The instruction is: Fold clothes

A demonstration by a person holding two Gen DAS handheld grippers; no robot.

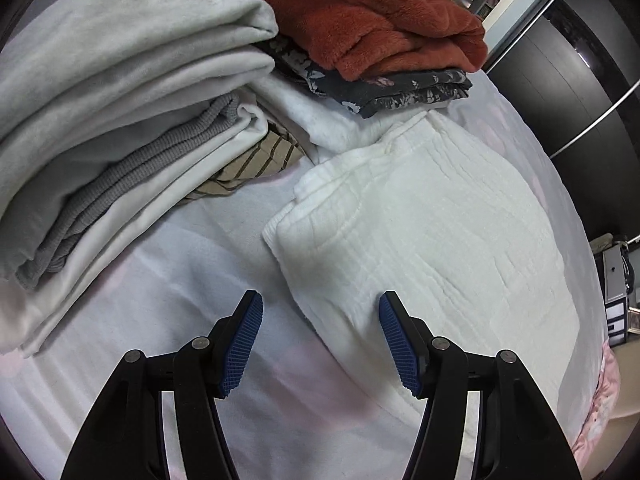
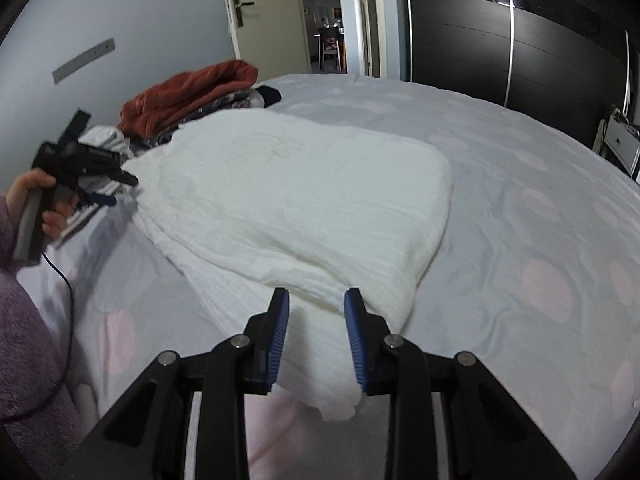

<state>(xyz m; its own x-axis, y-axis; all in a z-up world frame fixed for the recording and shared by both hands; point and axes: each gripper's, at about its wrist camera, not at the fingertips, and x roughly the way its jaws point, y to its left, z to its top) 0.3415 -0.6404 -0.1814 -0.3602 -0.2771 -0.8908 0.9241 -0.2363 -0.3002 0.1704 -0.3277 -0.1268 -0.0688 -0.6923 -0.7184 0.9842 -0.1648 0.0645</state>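
From my left wrist I see my left tongs (image 1: pixel 320 344) spread wide, gripping nothing, hovering low over the bed (image 1: pixel 168 312). The white cloth (image 1: pixel 432 232) lies just ahead and to the right, and my right-hand pad (image 1: pixel 400 348) sits over its near left edge. The cloth shows a crinkled weave and doubled layers along that edge, so it already lies folded at least once. To the far left sits a stack of pale folded pieces (image 1: pixel 120 92), with a rust fleece (image 1: pixel 372 16) on top of a dark floral piece (image 1: pixel 400 88) at the far end.

From my right wrist, my right tongs (image 2: pixel 316 340) stand partly open with the cloth's near corner (image 2: pixel 340 400) lying between the pads; I judge they do not pinch it, since a gap shows on both sides. The cloth (image 2: pixel 296 200) spreads away from me in a rounded slab on the bed (image 2: pixel 520 200). At the far left my left hand (image 2: pixel 44 200) holds the other tongs beside the pile.

I judge this cloth light, soft and limp, somewhat puffy, not slippery. It will sag and its layers will slide apart if I take only the top one. I would pinch through all layers at a corner, one corner per tongs. Whether another fold is due or it is ready for the stack, I cannot tell.
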